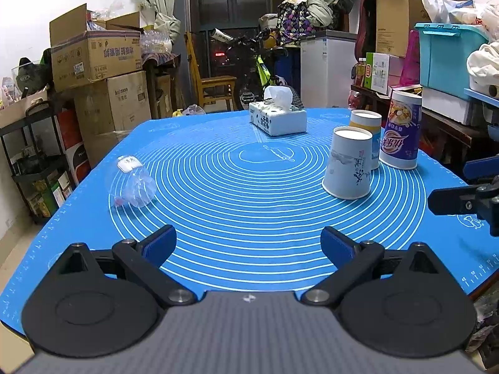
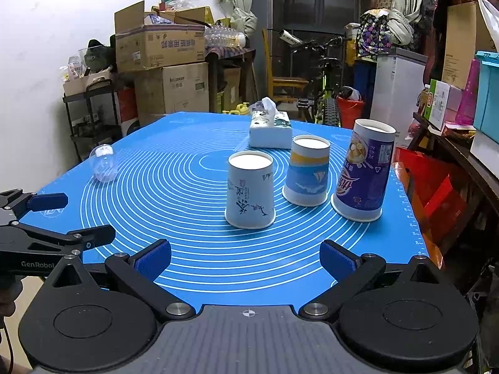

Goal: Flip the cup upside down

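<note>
Three paper cups stand upside down on the blue mat: a white cup with ink drawing, a blue-and-white cup with a sail, and a tall purple cup. A clear plastic cup lies on its side at the mat's left. My left gripper is open and empty over the mat's near part. My right gripper is open and empty, just short of the white cup. The left gripper also shows at the left edge of the right wrist view.
A tissue box sits at the far middle of the mat. Stacked cardboard boxes and a black rack stand left of the table. Shelves with boxes and a teal bin stand right.
</note>
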Demonstrator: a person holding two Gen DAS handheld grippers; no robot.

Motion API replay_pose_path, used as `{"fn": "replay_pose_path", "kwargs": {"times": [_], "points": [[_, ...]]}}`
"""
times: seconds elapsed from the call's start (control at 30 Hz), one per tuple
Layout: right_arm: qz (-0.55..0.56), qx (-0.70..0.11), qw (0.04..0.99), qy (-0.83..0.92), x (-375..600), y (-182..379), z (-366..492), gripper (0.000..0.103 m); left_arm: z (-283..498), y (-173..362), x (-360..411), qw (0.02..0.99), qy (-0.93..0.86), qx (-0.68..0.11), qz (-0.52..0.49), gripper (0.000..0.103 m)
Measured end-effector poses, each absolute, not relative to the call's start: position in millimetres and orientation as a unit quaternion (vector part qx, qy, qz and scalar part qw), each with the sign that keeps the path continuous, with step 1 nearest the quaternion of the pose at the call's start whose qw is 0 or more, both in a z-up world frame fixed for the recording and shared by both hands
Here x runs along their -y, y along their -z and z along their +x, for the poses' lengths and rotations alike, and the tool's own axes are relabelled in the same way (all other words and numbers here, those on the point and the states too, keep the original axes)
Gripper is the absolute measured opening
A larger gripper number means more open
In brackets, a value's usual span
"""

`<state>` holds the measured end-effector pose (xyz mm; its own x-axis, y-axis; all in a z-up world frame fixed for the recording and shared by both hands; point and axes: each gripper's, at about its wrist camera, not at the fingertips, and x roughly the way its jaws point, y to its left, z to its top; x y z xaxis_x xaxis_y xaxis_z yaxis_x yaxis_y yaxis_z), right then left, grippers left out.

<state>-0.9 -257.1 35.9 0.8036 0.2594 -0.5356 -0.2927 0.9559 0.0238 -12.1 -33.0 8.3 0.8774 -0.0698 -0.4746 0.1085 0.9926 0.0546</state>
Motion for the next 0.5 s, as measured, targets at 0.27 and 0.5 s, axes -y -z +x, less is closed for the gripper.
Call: {"fn": "replay_pose_path", "kwargs": {"times": [0.27,0.5], "points": [[-0.029,-0.278,0.949,-0.145,257.4,-35.4,-0.5,0.101,-11.9,-6.8,33.3,0.967,0.048,-0.246,0.042,0.098],[-0.029,-0.28,0.948,-0.145,257.4,-34.1,0.3,0.101,-11.5,-6.0,30.4,0.967,0.049,-0.247,0.041,0.098]]}}
